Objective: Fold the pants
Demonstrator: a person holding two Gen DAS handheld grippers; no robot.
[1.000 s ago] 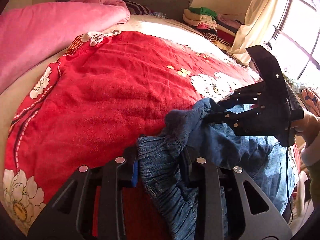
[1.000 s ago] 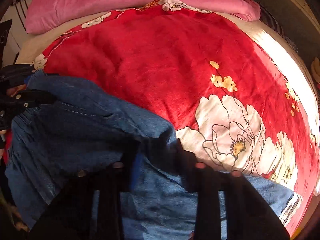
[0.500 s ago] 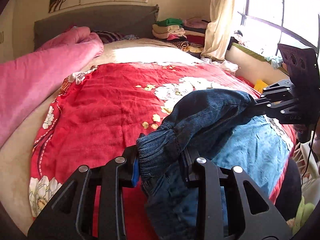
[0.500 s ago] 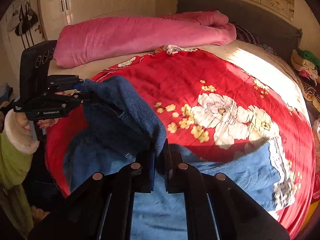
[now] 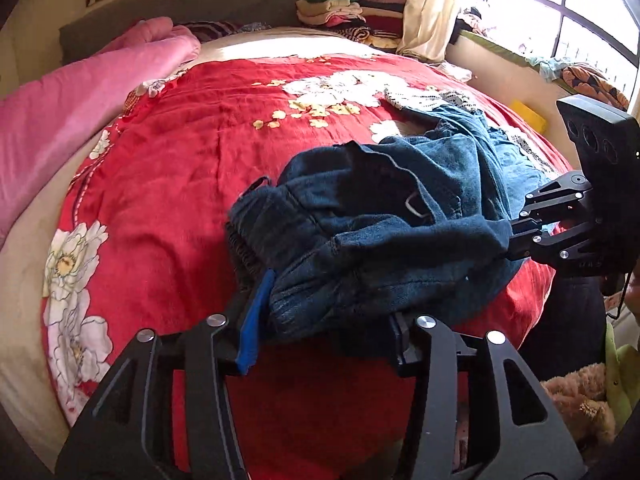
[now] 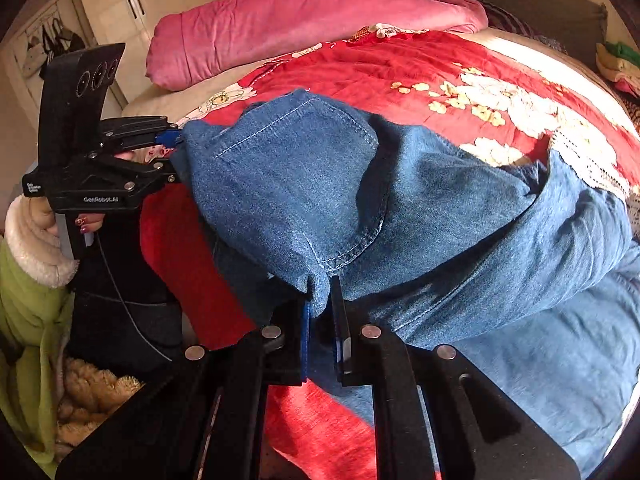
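Blue denim pants [image 5: 392, 216] hang stretched between both grippers above the near edge of the red flowered bedspread [image 5: 200, 152]. My left gripper [image 5: 324, 320] is shut on the bunched elastic waistband at one side. My right gripper [image 6: 320, 308] is shut on the other waist corner, below a back pocket [image 6: 288, 184]. The legs trail away over the bed [image 6: 560, 320]. The right gripper shows at the right of the left wrist view [image 5: 516, 240]; the left gripper shows at the left of the right wrist view [image 6: 172, 156].
A pink duvet [image 5: 72, 96] lies rolled along the bed's left side. Folded clothes [image 5: 340, 8] are stacked by the headboard. A window and curtain [image 5: 428, 4] stand at the right. A person's green sleeve [image 6: 24, 300] is beside the bed's near edge.
Both grippers have lifted and pulled back toward the bed's near edge. The waist is spread wider between them, and the legs have dragged along the bedspread.
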